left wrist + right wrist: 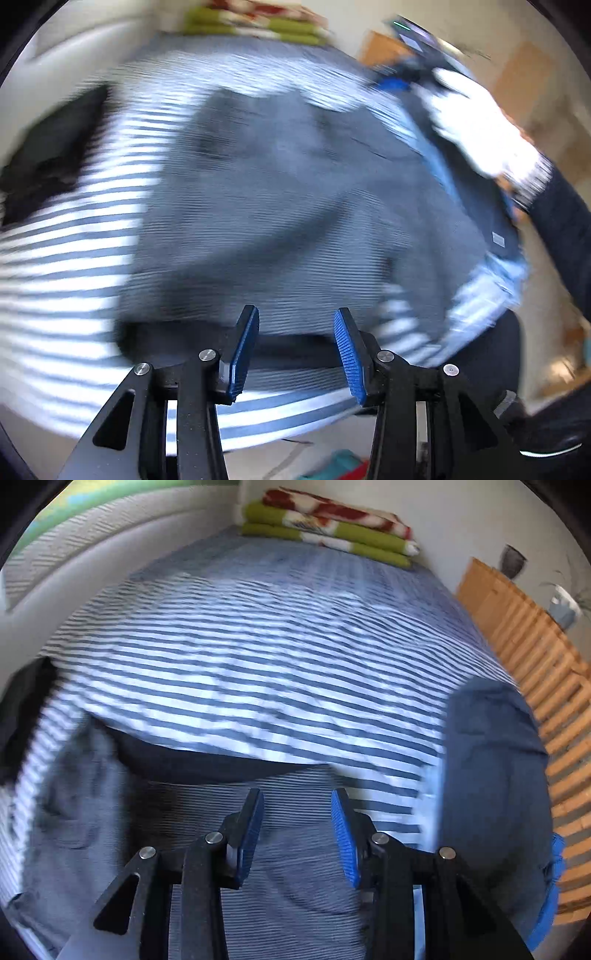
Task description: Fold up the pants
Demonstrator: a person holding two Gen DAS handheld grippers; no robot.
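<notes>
Both grippers' jaws spread above pants (280, 206)

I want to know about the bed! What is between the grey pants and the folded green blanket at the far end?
Just bare striped bedsheet. The right wrist view shows it running from the grey pants up to the folded green blanket.
</notes>
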